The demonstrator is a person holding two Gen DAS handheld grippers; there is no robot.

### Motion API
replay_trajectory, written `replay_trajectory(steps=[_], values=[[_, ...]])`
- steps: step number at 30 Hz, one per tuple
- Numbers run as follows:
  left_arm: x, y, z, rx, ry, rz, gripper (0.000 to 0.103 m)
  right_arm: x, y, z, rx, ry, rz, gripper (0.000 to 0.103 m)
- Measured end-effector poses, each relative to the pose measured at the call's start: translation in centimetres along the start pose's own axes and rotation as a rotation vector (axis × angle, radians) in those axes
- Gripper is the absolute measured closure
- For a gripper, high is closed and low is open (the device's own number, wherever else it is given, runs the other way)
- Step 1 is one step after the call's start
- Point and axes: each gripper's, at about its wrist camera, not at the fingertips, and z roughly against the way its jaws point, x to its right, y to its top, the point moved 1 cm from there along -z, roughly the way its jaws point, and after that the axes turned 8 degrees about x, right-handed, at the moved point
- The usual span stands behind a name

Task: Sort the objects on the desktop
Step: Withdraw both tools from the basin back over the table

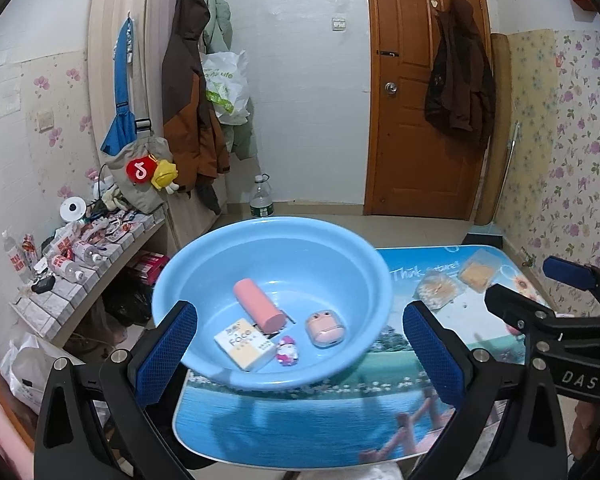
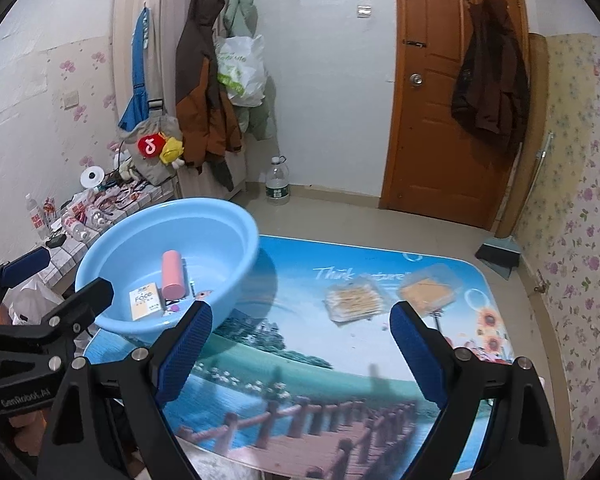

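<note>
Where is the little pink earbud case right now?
The small pink earbud case lies inside the light-blue plastic basin, on its right side in the left wrist view, beside the tiny pink-and-white toy figure.

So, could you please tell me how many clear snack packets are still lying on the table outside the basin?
2. One snack packet lies on the table right of the blue basin; the second packet lies just right of it. Nothing suggests hidden ones.

"Face" on white-yellow box (image 1: 244,344); "Think" on table mat (image 2: 332,273); "DAS" on right hand-held gripper (image 1: 516,292).
</note>
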Motion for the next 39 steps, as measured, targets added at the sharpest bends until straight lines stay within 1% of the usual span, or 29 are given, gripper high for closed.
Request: replay_trajectory(steps=[8,13,22,39], values=[[2.8,-0.2,1.2,0.006,-0.030,-0.022,0.000,3.3,-1.0,2.1,-0.004,-0.034,-0.051,0.011],[3.9,-0.5,1.6,0.004,-0.047,-0.034,0.000,4.3,-1.6,3.0,-0.002,-0.049,-0.076,0.011],[3.7,0.1,2.6,0.023,-0.044,-0.039,0.000,4.1,-1.4,3.8,0.011,-0.039,-0.081,0.011],[3.1,-0.1,2.9,0.025,-0.043,-0.034,0.000,3.3,-1.3,4.0,0.003,-0.041,-0.064,0.011]])
